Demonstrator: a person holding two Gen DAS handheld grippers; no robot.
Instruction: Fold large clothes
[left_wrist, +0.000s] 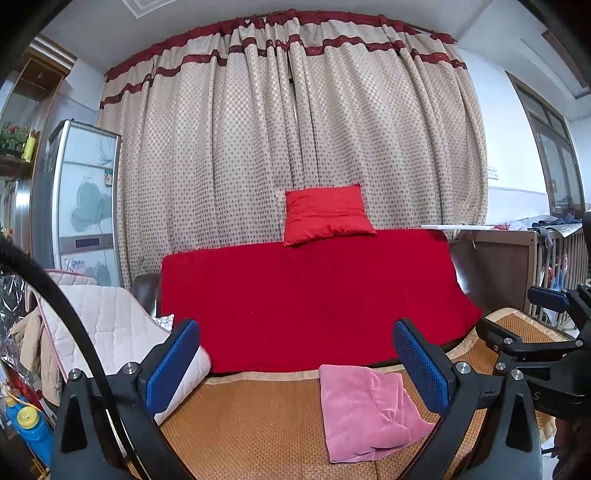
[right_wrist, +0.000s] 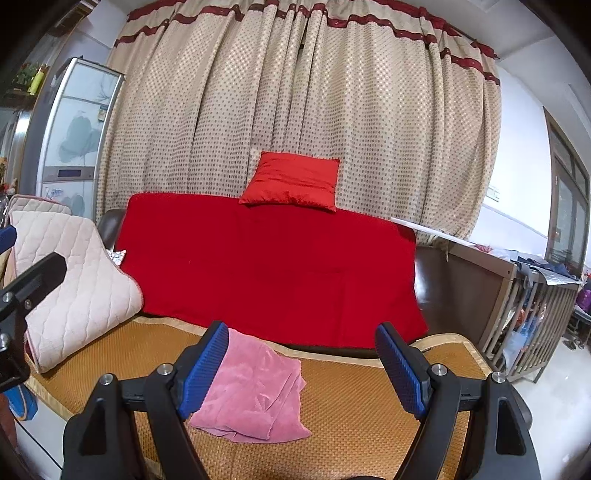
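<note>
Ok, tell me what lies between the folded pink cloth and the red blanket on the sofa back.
Only bare woven orange mat separates pink cloth from red blanket, in both wrist views.

I see my right gripper (right_wrist: 301, 363) with its blue pads spread wide and nothing between them. Below it lies a pink cloth (right_wrist: 255, 391), folded and rumpled, on the woven mat (right_wrist: 354, 406); the left pad overlaps the cloth's left edge in my view, though I cannot tell if it touches. Beyond the mat a red blanket (right_wrist: 273, 269) covers the sofa back, with a red cushion (right_wrist: 293, 181) on top against the dotted curtain (right_wrist: 295, 92). A quilted pad (right_wrist: 74, 288) leans at the left, and the left gripper's (right_wrist: 33, 277) black arm shows at the left edge.
</note>
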